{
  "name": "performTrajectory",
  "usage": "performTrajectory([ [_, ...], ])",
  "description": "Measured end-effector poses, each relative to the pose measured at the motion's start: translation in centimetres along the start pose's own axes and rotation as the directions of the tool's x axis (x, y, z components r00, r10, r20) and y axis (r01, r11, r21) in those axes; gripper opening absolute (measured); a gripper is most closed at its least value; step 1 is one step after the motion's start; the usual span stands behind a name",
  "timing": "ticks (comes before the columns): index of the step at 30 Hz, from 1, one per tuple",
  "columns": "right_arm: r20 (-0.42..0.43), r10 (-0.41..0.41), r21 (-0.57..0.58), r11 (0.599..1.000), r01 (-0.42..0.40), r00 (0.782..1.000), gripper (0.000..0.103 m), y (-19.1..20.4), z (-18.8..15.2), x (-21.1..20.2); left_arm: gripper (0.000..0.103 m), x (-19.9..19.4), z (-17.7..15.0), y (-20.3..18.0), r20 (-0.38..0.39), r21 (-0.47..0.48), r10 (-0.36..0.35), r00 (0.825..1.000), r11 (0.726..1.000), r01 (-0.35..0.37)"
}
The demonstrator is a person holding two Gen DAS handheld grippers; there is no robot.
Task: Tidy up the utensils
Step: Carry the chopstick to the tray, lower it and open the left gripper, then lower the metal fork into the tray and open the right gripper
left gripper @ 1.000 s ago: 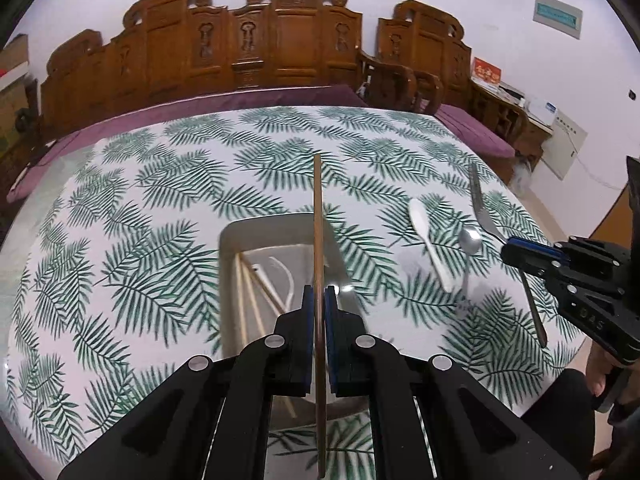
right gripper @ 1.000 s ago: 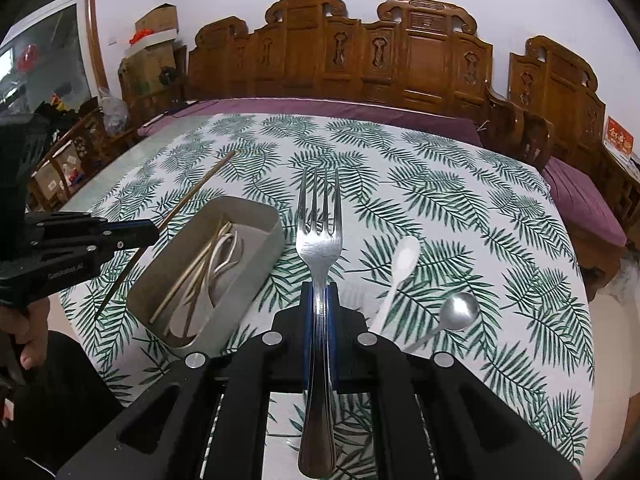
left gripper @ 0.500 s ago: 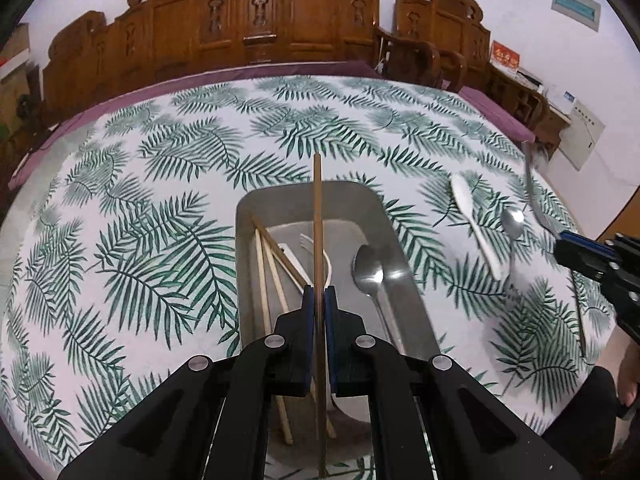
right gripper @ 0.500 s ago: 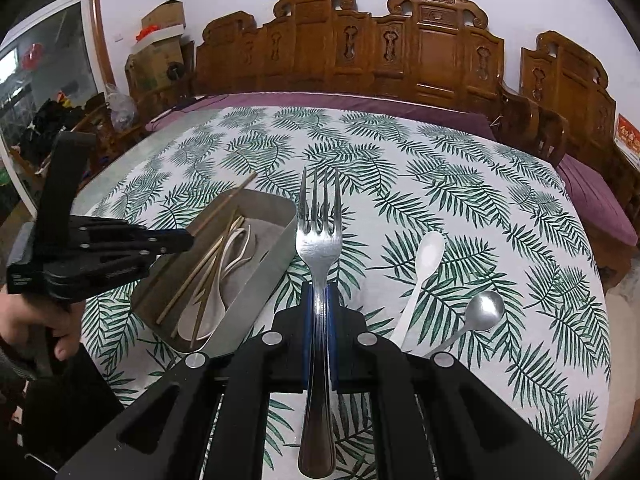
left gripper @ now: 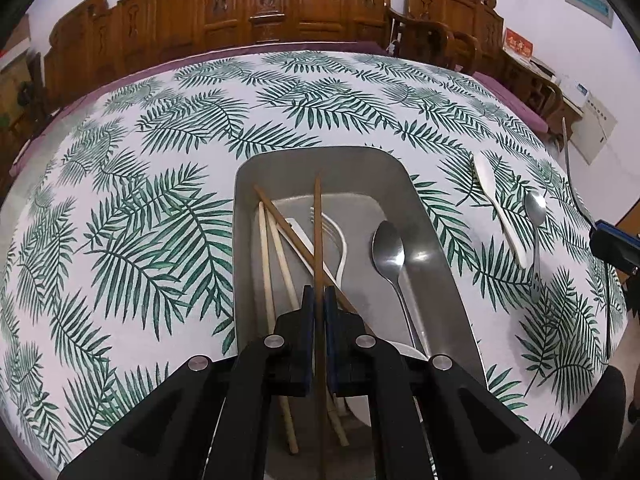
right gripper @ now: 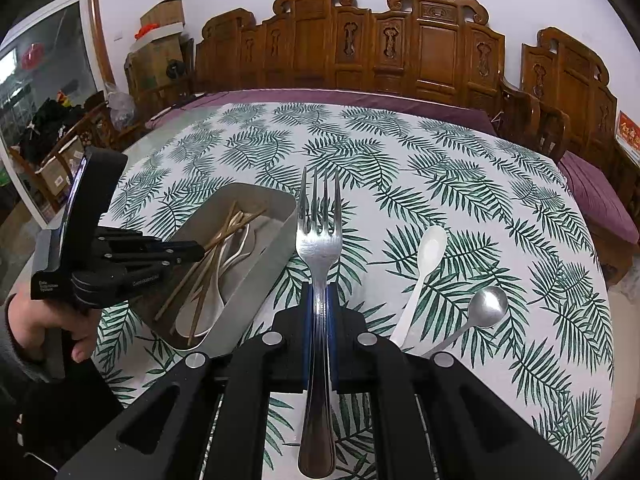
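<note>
My left gripper (left gripper: 319, 294) is shut on a brown chopstick (left gripper: 318, 232) and holds it over the grey metal tray (left gripper: 432, 216). The tray holds several chopsticks (left gripper: 266, 264), a white plastic fork (left gripper: 340, 240) and a metal spoon (left gripper: 390, 252). My right gripper (right gripper: 319, 294) is shut on a metal fork (right gripper: 319, 236), held above the table just right of the tray (right gripper: 260, 276). The left gripper (right gripper: 188, 254) shows over the tray in the right wrist view. A white spoon (right gripper: 424, 268) and a metal spoon (right gripper: 480, 312) lie on the tablecloth to the right.
The round table has a palm-leaf cloth (left gripper: 160, 200). Carved wooden chairs (right gripper: 420, 48) stand along the far side. Boxes and clutter (right gripper: 52, 140) are at the far left. The white spoon (left gripper: 500, 208) and metal spoon (left gripper: 535, 220) lie right of the tray in the left wrist view.
My left gripper has moved forward and down over the tray with the chopstick. My right gripper with the fork has shifted slightly toward the tray.
</note>
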State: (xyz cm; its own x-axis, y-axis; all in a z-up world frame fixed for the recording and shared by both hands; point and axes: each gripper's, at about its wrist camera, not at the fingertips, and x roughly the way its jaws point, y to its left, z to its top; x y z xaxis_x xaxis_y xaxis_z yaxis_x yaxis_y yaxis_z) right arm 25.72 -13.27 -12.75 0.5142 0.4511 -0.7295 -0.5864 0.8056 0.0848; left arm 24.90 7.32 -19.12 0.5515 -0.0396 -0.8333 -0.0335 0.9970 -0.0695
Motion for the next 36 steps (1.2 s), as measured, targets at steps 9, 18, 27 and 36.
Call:
performTrajectory([
  [9,-0.003,0.015,-0.018,1.000,-0.015,1.000,0.008,1.4,0.4,0.6,0.011,-2.7,0.0,0.9,0.048,-0.024,-0.019,0.999,1.000,0.020],
  [18,0.012,0.066,-0.034,0.997,-0.066,0.998,0.008,4.7,2.8,1.9,0.013,-7.3,-0.8,2.8,0.115,-0.026,-0.013,0.993,1.000,0.016],
  [27,-0.003,0.093,-0.062,0.994,-0.093,0.996,0.008,8.4,5.0,4.6,0.017,-10.4,-1.7,4.7,0.158,-0.034,0.005,0.987,0.999,0.000],
  [36,-0.037,0.105,-0.033,0.994,-0.106,0.994,0.008,9.7,6.4,7.9,0.019,-11.7,-2.6,5.7,0.170,-0.033,0.016,0.985,0.999,-0.011],
])
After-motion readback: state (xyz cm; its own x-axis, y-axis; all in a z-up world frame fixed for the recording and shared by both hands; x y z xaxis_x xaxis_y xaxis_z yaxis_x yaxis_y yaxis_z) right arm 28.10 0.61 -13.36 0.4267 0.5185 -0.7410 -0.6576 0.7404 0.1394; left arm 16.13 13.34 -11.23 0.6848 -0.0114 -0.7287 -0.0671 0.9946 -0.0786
